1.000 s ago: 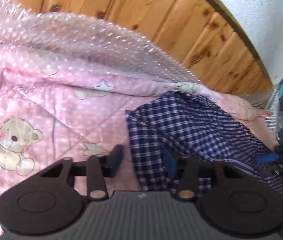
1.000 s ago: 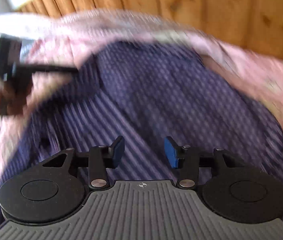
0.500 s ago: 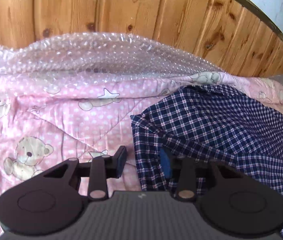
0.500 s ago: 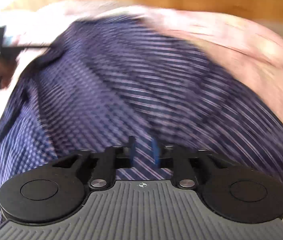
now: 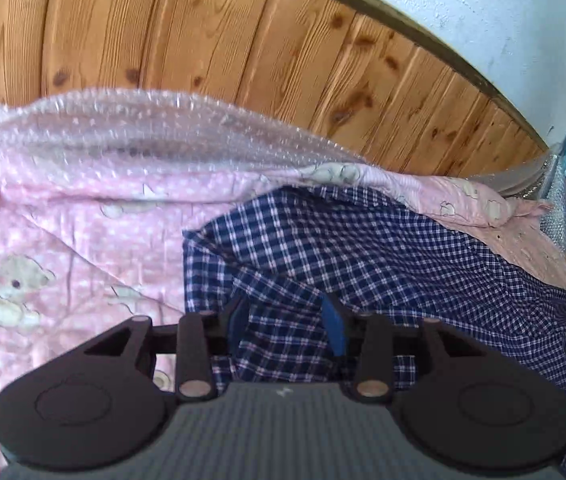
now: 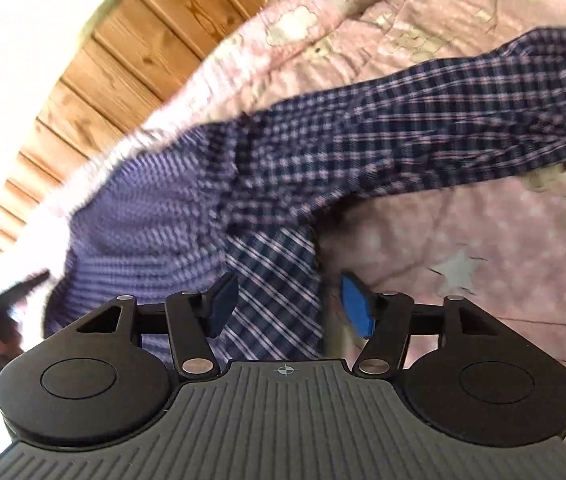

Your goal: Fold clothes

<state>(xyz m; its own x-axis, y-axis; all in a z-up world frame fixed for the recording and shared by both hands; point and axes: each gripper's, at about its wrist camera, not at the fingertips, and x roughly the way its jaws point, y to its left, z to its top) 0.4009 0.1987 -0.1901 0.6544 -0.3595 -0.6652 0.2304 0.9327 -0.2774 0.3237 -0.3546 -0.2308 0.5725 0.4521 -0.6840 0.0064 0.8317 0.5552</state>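
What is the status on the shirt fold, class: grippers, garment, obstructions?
Left gripper open over checked shirt. Right gripper just opening, shirt fabric between pads, not pinched. Shirt rumpled on pink quilt. Bubble wrap behind, clear of work.

We see bright daylight in both views. In the right wrist view the upper left of the frame is blown out white, and the shirt (image 6: 363, 152) smears with motion blur at centre left. The left wrist view is sharper, only softly blurred; its wood panelling (image 5: 203, 40) bows strongly toward the edges.
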